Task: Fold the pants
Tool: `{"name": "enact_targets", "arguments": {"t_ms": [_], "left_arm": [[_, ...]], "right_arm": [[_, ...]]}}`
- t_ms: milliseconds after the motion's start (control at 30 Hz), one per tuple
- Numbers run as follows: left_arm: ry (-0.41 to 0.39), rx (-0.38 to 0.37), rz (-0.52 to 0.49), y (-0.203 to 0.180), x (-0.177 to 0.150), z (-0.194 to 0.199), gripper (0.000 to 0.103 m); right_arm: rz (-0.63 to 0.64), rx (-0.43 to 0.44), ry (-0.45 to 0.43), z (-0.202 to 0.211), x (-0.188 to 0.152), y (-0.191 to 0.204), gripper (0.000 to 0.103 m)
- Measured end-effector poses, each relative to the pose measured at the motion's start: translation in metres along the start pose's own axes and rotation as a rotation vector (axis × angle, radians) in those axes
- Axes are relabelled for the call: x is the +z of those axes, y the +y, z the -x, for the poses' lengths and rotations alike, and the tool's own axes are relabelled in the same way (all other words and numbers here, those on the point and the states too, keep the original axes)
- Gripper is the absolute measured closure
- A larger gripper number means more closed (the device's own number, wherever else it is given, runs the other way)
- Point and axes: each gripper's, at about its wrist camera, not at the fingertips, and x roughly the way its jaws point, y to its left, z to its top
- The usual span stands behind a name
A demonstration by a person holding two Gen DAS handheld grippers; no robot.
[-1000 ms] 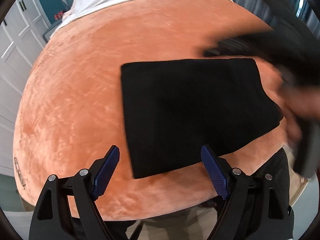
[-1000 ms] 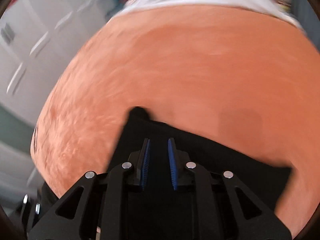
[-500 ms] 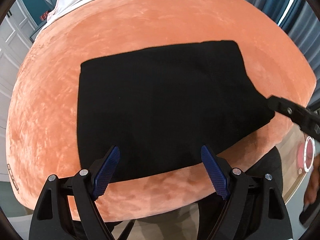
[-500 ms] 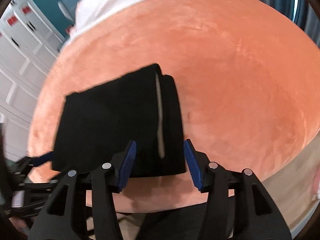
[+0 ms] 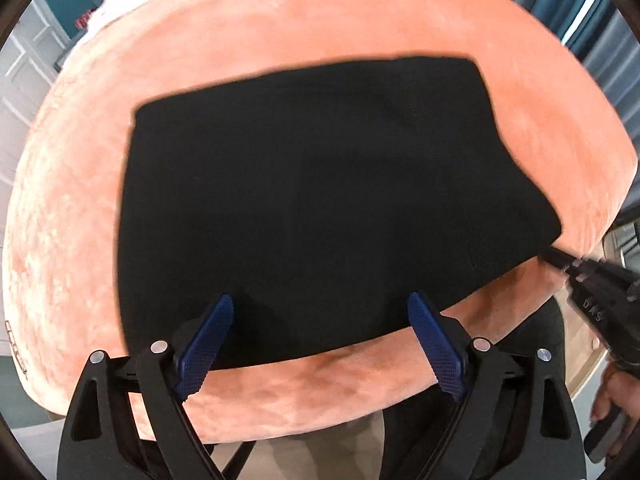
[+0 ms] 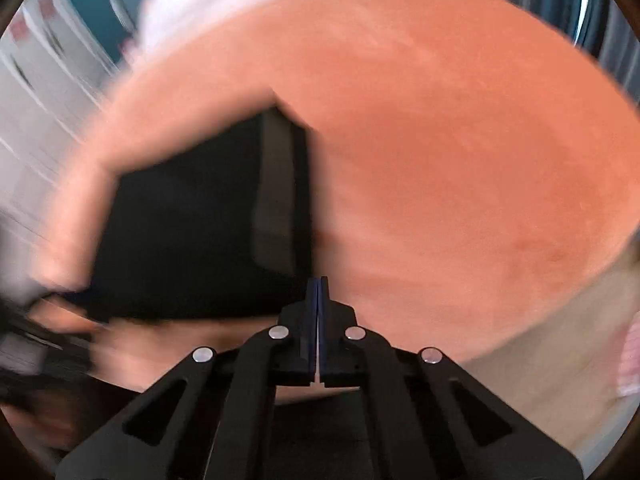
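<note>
A: From the left wrist camera, the pants lie as a flat, folded black rectangle on the orange plush bed cover. No box, basket or other container shows in this view.

B: And the left tongs?

A: They point steeply down over the near edge of the pants. The jaws stand wide apart and have just been opening a little further; the blue pads hang over the cloth without pressing on it, so nothing is gripped.

B: Anything at the right edge?

A: The right tongs reach in from there, their black tip at the near right corner of the pants. Whether they have hold of the cloth cannot be told from here. A hand shows below them. White letters on the black body read roughly "DAS"; they are blurred.

B: Now the right wrist camera.

A: It is blurred. The pants sit left of centre on the bed cover, with a greyish band running along their right side. The right tongs have just been closing and are now fully together, tip at the near right corner of the pants. Whether cloth is pinched between them cannot be told.
</note>
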Motion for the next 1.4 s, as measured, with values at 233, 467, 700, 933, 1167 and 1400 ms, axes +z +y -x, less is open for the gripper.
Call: {"name": "enact_targets", "arguments": {"t_ms": [233,467,700,933,1167,1400], "left_arm": [[-0.026,-0.008,-0.003,-0.002,-0.004,0.011,0.016],[-0.026,0.006,0.003,-0.002,-0.012,0.016,0.016],[-0.019,0.002,0.002,0.001,-0.019,0.018,0.016],[-0.007,-0.005,0.008,0.0,-0.017,0.012,0.016],[0.006,0.003,0.006,-0.004,-0.014,-0.002,0.016],[-0.015,-0.023,0.014,0.0,-0.013,0.0,0.016]], "right_arm": [[-0.129,0.195,-0.12,0.041,0.006,-0.004,0.076],[0.003,0.162,-0.131,0.029,0.029,0.042,0.05],[0.005,0.192,-0.119,0.036,0.026,0.034,0.096],[-0.048,0.051,-0.083,0.025,0.025,0.006,0.103],[-0.042,0.207,-0.164,0.044,0.031,0.032,0.052],[0.001,0.227,-0.109,0.019,0.037,0.056,0.085]]}}
